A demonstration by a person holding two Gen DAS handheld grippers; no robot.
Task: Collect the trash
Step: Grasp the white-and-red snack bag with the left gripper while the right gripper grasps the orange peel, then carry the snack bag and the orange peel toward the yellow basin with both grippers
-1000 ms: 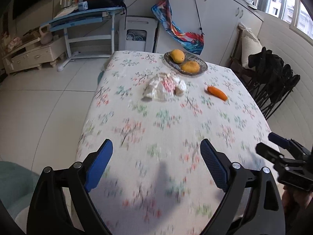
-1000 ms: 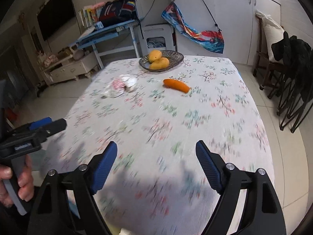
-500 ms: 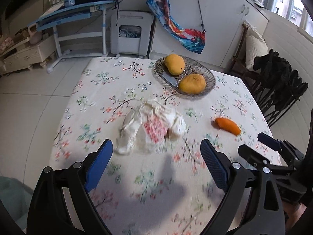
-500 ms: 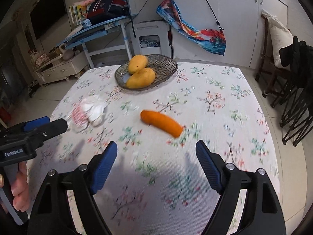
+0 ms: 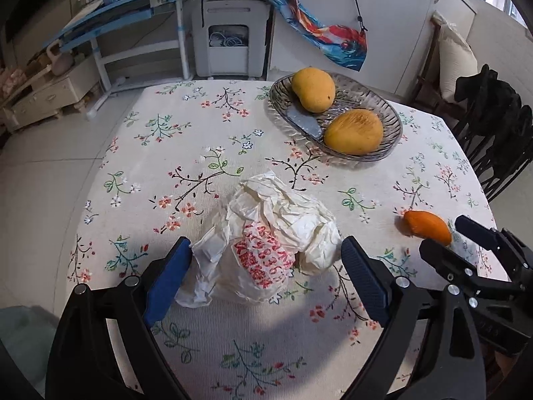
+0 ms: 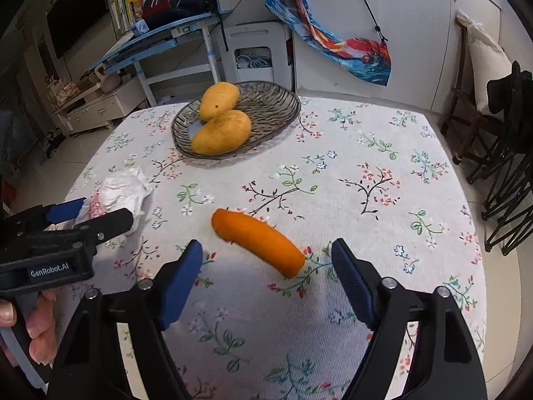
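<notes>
A crumpled white wrapper with red print (image 5: 266, 236) lies on the floral tablecloth (image 5: 186, 153). My left gripper (image 5: 266, 263) is open, its blue pads on either side of the wrapper. The wrapper also shows at the left of the right wrist view (image 6: 116, 196), with the left gripper (image 6: 90, 215) at it. An orange carrot (image 6: 258, 241) lies on the cloth. My right gripper (image 6: 266, 273) is open, with the carrot's near end between its fingers. The right gripper shows in the left wrist view (image 5: 463, 233) beside the carrot (image 5: 426, 225).
A glass dish (image 5: 383, 113) holding two mangoes (image 5: 353, 131) and a knife sits at the table's far side. Dark folding chairs (image 6: 506, 153) stand to the right. A blue desk (image 6: 166, 36) and white cabinets stand behind the table.
Both grippers have moved forward over the table. The left now straddles the wrapper and the right has reached the carrot. Both stayed open.
</notes>
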